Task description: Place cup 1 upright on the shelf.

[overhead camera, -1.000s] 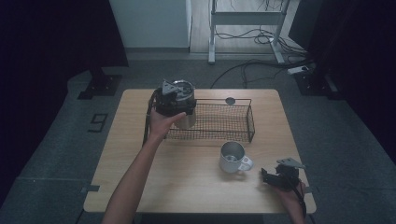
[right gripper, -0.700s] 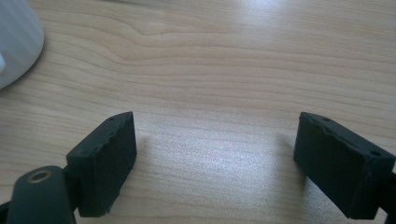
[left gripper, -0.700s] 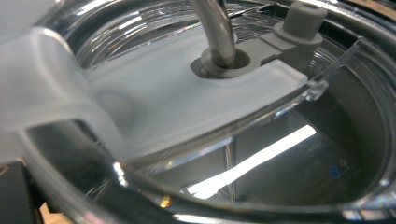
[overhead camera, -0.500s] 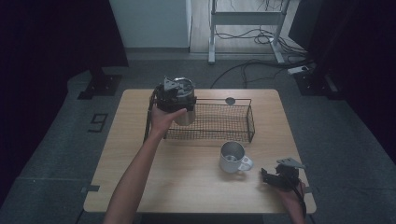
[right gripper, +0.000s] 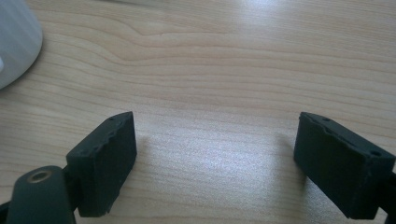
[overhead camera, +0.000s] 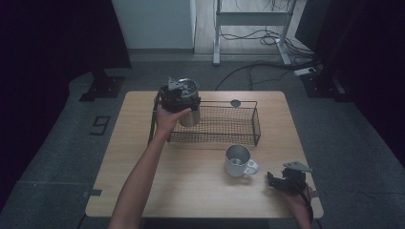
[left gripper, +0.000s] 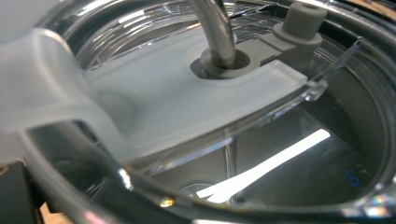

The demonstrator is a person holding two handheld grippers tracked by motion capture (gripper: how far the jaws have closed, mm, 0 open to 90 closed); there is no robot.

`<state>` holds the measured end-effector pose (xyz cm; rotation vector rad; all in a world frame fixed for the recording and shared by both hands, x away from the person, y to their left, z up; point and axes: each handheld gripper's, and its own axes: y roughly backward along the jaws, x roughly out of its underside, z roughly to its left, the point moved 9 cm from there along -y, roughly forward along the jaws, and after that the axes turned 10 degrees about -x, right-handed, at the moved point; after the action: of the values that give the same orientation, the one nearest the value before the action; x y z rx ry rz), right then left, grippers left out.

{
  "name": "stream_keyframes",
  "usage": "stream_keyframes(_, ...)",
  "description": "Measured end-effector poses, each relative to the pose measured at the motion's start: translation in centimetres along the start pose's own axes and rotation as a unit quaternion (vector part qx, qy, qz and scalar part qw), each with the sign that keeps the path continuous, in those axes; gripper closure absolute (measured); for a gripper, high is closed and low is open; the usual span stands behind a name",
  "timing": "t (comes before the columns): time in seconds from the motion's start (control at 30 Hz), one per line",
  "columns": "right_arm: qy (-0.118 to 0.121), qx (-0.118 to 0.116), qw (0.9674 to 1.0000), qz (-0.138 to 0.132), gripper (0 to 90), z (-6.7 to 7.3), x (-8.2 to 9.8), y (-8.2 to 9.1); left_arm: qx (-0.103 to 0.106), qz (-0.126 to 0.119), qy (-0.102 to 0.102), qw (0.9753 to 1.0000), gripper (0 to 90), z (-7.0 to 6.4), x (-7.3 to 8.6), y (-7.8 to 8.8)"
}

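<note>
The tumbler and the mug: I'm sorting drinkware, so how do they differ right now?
The tumbler is held by the left gripper at the wire basket's left end; the mug stands free on the table. The tumbler carries a clear lid with a metal straw; the mug is open-topped. The mug has a side handle; none shows on the tumbler. Both look like shiny metal.

A lab or studio: black curtains [overhead camera: 57, 43], cables [overhead camera: 258, 67] on grey carpet, a lone wooden table [overhead camera: 200, 191].
</note>
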<state>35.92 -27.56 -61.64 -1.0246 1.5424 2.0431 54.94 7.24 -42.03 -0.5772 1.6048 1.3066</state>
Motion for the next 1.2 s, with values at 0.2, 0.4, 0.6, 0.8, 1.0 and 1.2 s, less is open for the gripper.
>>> stream_keyframes(0.2,0.0,0.0,1.0,0.0,12.9,0.0,0.0,0.0,-0.001,0.002,-0.002,1.0,4.0,-0.2,-0.1,-0.8)
stream_keyframes(0.4,0.0,0.0,1.0,0.0,12.9,0.0,0.0,0.0,0.0,0.008,-0.002,1.0,4.0,-0.4,0.2,-1.4)
stream_keyframes(0.6,0.0,0.0,1.0,0.0,12.9,0.0,0.0,0.0,-0.001,0.012,-0.004,0.9999,4.0,-0.5,0.3,-2.2)
stream_keyframes(0.8,-0.001,0.001,1.0,0.0,12.9,0.0,0.0,0.0,0.001,0.018,-0.008,0.9998,4.0,-0.8,0.9,-2.8)
stream_keyframes(1.0,-0.001,0.001,1.0,0.0,13.0,0.0,0.0,0.0,0.0,0.02,-0.009,0.9998,4.0,-0.8,1.3,-3.2)
stream_keyframes(1.2,-0.001,0.001,1.0,0.0,12.9,0.0,0.0,0.0,-0.001,0.027,-0.006,0.9996,4.0,-0.7,1.8,-3.7)
